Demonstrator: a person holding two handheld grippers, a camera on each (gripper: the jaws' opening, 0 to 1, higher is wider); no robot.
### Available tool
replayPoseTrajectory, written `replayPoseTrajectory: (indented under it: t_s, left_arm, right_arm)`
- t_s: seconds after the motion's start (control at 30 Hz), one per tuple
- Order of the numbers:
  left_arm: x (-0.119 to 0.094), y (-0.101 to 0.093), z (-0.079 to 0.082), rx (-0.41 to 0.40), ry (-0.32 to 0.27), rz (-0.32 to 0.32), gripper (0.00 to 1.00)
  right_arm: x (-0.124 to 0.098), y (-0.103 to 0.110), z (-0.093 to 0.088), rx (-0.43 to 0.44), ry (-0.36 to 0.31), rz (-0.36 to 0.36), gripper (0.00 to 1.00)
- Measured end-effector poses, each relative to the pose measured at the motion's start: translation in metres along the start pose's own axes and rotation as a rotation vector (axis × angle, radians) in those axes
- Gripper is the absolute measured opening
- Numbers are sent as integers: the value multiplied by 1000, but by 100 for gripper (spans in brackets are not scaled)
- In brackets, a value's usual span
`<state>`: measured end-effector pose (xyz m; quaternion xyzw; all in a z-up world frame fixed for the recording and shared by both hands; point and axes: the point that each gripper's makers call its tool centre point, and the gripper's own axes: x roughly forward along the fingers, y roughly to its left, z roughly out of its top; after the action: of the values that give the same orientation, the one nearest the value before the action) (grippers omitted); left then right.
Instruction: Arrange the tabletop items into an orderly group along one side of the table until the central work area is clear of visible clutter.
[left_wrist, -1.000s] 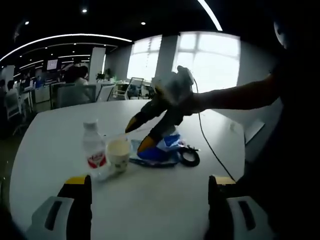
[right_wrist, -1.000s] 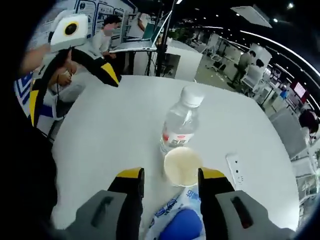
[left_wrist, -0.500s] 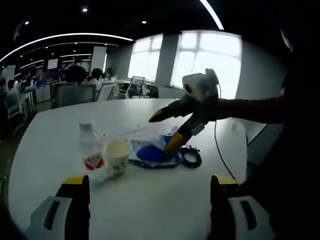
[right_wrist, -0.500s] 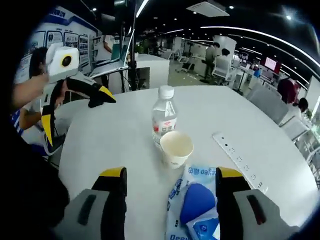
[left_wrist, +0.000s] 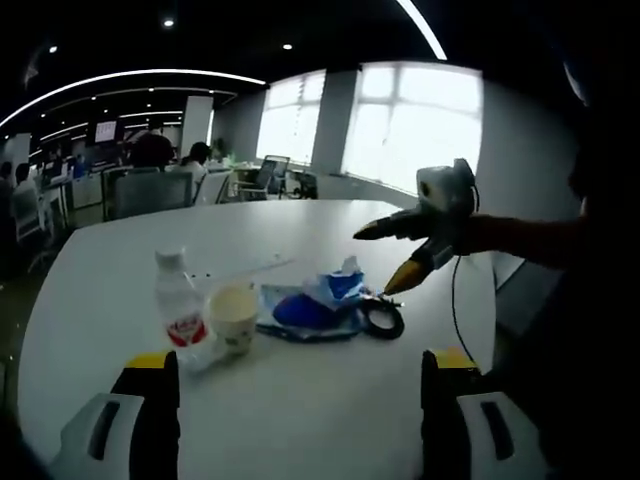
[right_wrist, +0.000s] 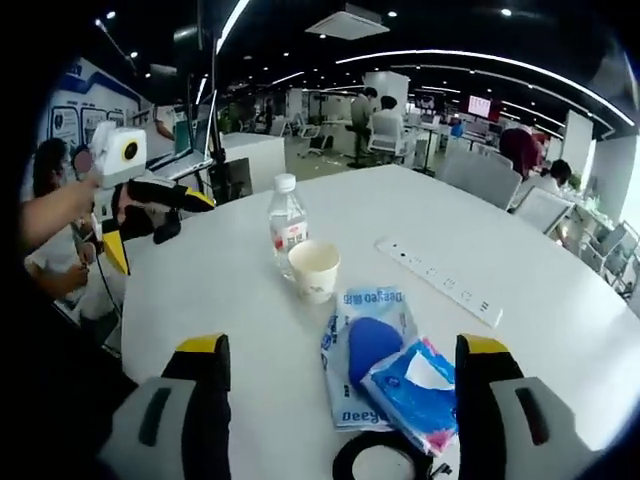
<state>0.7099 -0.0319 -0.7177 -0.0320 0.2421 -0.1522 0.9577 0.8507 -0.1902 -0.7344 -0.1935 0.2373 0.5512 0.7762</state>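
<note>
From left to right on the table (left_wrist: 300, 400): bottle (left_wrist: 178, 305), cup (left_wrist: 233, 315), blue packs (left_wrist: 310, 305), cable coil (left_wrist: 381, 316). Both grippers gape wide, empty; the right gripper (right_wrist: 340, 400) sits nearer, the packs lying lengthwise straight ahead between its jaws.

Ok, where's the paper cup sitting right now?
In the right gripper view the paper cup stands mid-table, just in front of the water bottle, with the blue packet nearer the camera.
</note>
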Motion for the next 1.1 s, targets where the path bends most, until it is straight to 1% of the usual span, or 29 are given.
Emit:
replayPoseTrajectory:
  t_s: [0.13, 0.27, 0.33, 0.43, 0.47, 0.53, 0.7, 0.83, 0.97, 1.1]
  left_arm:
    - [0, 1, 0, -3, -1, 2, 99]
    - [0, 1, -1, -3, 3, 1, 100]
    - [0, 0, -1, 0, 4, -3, 100]
    - [0, 0, -2, -2, 8, -6, 100]
    - [1, 0, -3, -2, 12, -7, 100]
    - [2, -1, -3, -1, 16, -11, 100]
    - [4, -5, -5, 8, 30, -18, 100]
    - [4, -8, -5, 6, 28, -18, 100]
    - [3, -8, -5, 6, 30, -14, 100]
    - [0, -8, -3, 2, 25, -8, 100]
  right_arm:
    - [-18, -11, -16, 38, 3, -42, 95]
    - [-37, -17, -33, 78, 12, -69, 98]
    - [-48, -24, -44, 96, 20, -93, 99]
    - [-59, -28, -52, 107, 16, -109, 99]
    - [-68, -30, -58, 116, 19, -120, 99]
    - [-77, -32, -66, 139, 19, -134, 99]
    - [-95, -34, -79, 173, 27, -163, 99]
    - [-108, -36, -88, 196, 27, -185, 99]
    - [-119, -39, -94, 211, 29, -204, 99]
    - [-128, -40, -96, 226, 25, -216, 99]
